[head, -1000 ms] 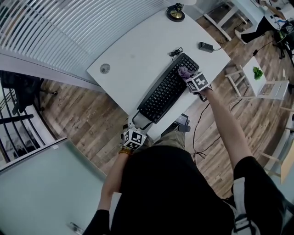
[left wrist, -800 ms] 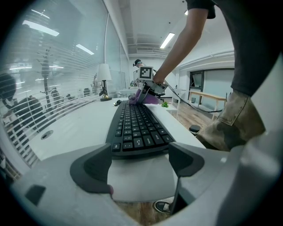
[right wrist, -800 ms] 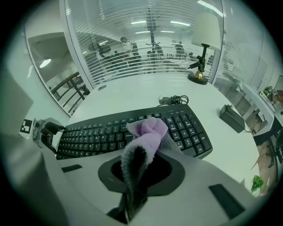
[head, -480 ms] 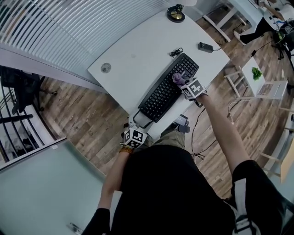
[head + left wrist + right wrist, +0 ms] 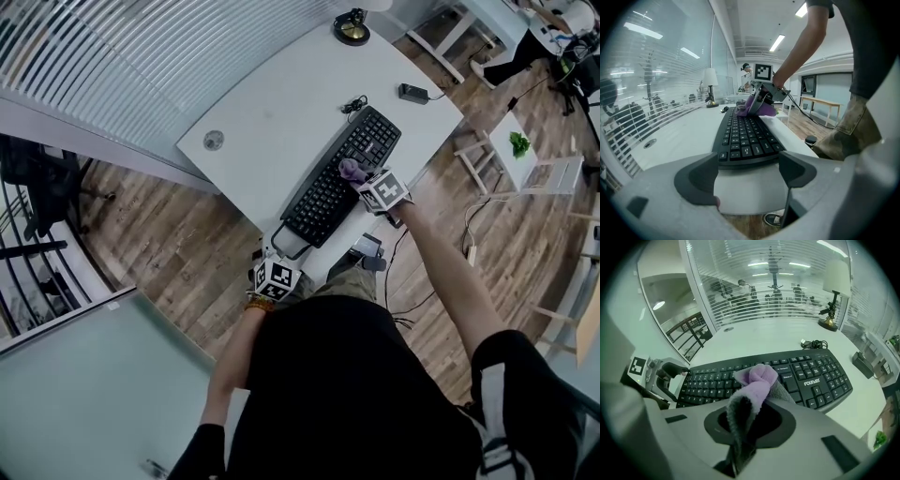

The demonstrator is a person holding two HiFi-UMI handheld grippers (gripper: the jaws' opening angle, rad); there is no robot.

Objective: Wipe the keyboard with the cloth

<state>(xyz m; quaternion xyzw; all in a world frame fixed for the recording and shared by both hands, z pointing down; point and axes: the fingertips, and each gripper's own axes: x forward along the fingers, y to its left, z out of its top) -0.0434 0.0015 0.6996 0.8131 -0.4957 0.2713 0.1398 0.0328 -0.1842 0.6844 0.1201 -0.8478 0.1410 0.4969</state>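
Observation:
A black keyboard (image 5: 328,192) lies slantwise on the white desk (image 5: 272,112). My right gripper (image 5: 364,184) is shut on a purple and grey cloth (image 5: 351,170), which rests on the keys near the keyboard's middle. The right gripper view has the cloth (image 5: 757,383) bunched over the keyboard (image 5: 815,373), hiding my right gripper's (image 5: 743,430) jaws. My left gripper (image 5: 281,255) stands open at the keyboard's near end. In the left gripper view the jaws of my left gripper (image 5: 747,176) flank the desk edge just short of the keyboard (image 5: 745,138), and the cloth (image 5: 759,107) shows farther along.
At the desk's far corner stands a lamp (image 5: 355,26). A coiled cable (image 5: 355,105) and a small black adapter (image 5: 411,92) lie beyond the keyboard. A round grommet (image 5: 214,140) sits at the left. A glass wall with blinds runs behind; a white stool with a plant (image 5: 518,144) stands right.
My right gripper has slid the cloth along the keys from the keyboard's far right end toward its middle. The left gripper has stayed at the near end.

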